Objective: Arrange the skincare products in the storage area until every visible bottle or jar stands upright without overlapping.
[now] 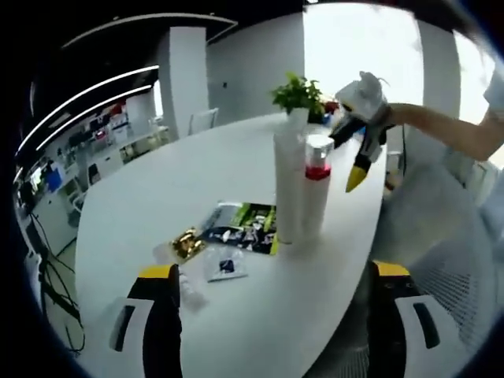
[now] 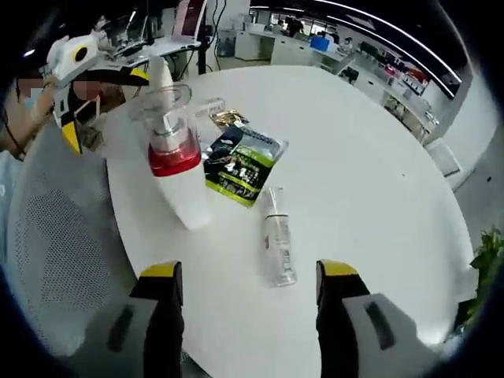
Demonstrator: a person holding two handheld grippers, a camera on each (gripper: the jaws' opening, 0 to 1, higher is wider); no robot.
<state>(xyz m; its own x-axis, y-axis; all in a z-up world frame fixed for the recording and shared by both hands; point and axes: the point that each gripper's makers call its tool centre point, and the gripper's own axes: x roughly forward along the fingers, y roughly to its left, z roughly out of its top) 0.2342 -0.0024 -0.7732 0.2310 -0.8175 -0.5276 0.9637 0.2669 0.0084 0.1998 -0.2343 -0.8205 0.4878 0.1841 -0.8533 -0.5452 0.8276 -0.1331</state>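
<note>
A tall white bottle [image 1: 289, 185] stands upright on the white round table [image 1: 197, 173], touching a white bottle with a red band and clear cap [image 1: 316, 185]. In the right gripper view the red-banded bottle [image 2: 175, 157] stands in front of the tall white bottle [image 2: 160, 71], and a small clear bottle [image 2: 278, 236] lies on its side just ahead of my right gripper [image 2: 250, 270], which is open and empty. My left gripper [image 1: 274, 270] is open and empty too, short of the two standing bottles. The right gripper [image 1: 356, 153] hangs beyond them, held by a gloved hand.
A black-and-green sachet [image 1: 244, 228], a gold packet [image 1: 187, 242], a small dark packet [image 1: 226, 266] and a small clear item [image 1: 189, 290] lie flat near the left gripper. A potted plant [image 1: 298, 94] stands at the far edge. A mesh chair [image 2: 55, 236] sits beside the table [image 2: 354, 142].
</note>
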